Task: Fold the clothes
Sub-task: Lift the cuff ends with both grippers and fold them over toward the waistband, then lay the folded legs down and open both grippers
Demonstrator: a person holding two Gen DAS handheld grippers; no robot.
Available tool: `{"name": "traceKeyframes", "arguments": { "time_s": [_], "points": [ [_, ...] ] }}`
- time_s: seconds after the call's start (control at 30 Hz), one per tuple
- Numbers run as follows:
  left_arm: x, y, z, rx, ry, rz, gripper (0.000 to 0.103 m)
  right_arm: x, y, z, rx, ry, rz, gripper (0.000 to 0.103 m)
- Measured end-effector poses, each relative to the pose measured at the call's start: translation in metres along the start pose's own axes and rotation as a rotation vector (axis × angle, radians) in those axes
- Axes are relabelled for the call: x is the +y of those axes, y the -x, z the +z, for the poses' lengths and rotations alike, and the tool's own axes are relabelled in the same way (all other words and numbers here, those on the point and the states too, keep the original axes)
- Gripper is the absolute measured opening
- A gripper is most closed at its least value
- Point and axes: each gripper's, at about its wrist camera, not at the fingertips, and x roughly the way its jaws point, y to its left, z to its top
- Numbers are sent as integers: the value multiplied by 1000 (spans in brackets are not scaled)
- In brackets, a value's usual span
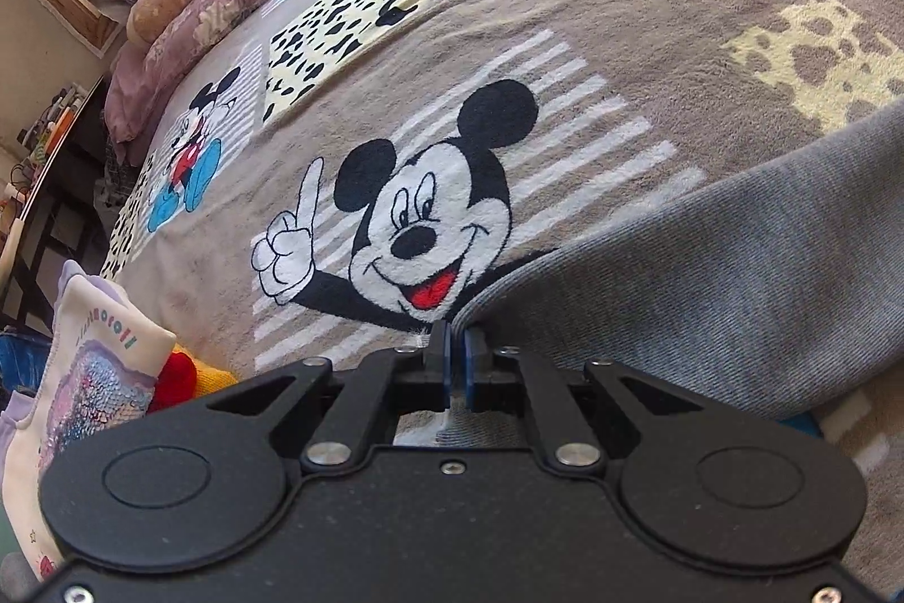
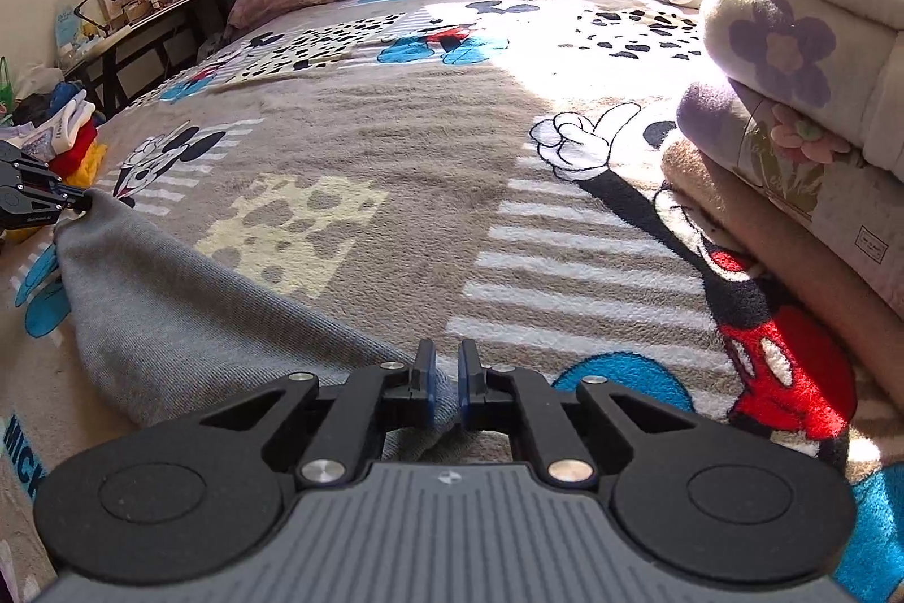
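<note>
Grey ribbed-knit garment (image 2: 186,315) lay stretched across cartoon-print bed blanket (image 2: 429,162), pinched at opposite corners by left claw (image 1: 456,340) and right claw (image 2: 445,377). Mid-fold, judging by both grips; next called for carrying both corners together, evenly.

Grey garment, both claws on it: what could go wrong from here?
1. The left claw pinches only the very corner of the grey garment; a pull may slip it free.
2. The right claw holds bunched fabric, so the fold edge may come out uneven.
3. The folded blanket stack sits close on the right and could be bumped by a swing that way.
</note>
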Motion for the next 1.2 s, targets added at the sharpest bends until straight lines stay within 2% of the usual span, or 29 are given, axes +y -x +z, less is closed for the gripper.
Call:
{"name": "traceKeyframes", "arguments": {
  "time_s": [0.07, 0.13, 0.17, 0.23, 0.37, 0.4, 0.5, 0.57, 0.63, 0.7, 0.77, 0.93, 1.2],
  "points": [
    [4, -1, -1, 10, 39, -16, 3, -4, 2, -2, -15, -19, -10, 2],
    [13, 4, -11, -7, 134, -36, 6, -9, 0, -5, -15, -36, -23, 2],
    [18, 6, -16, -16, 182, -45, 13, -10, -2, -7, -7, -34, -35, 2],
    [27, 11, -26, -34, 278, -65, 20, -13, -4, -12, -3, -53, -53, 2],
    [45, 21, -45, -69, 470, -104, 20, -10, 18, -18, -91, -66, -85, 3],
    [49, 24, -50, -77, 518, -114, 20, -10, 25, -19, -119, -73, -88, 7],
    [63, 31, -64, -104, 662, -143, 20, -5, 40, -19, -177, -72, -74, 7],
    [69, 34, -80, -117, 791, -209, 20, 1, 40, -15, -176, -70, -24, 11],
    [71, 33, -97, -118, 919, -279, 20, 6, 36, -9, -160, -63, 7, 28],
    [71, 30, -110, -120, 1040, -379, 20, 13, 32, -5, -147, -30, 22, 31],
    [68, 25, -117, -119, 1114, -431, 20, 18, 23, -1, -117, -6, 26, 33],
    [66, 10, -126, -118, 1238, -492, 20, 20, 8, -4, -69, -7, 38, 38],
    [64, 5, -144, -140, 1399, -531, 20, 18, -2, -10, -60, -16, 20, 39]
  ]
}}
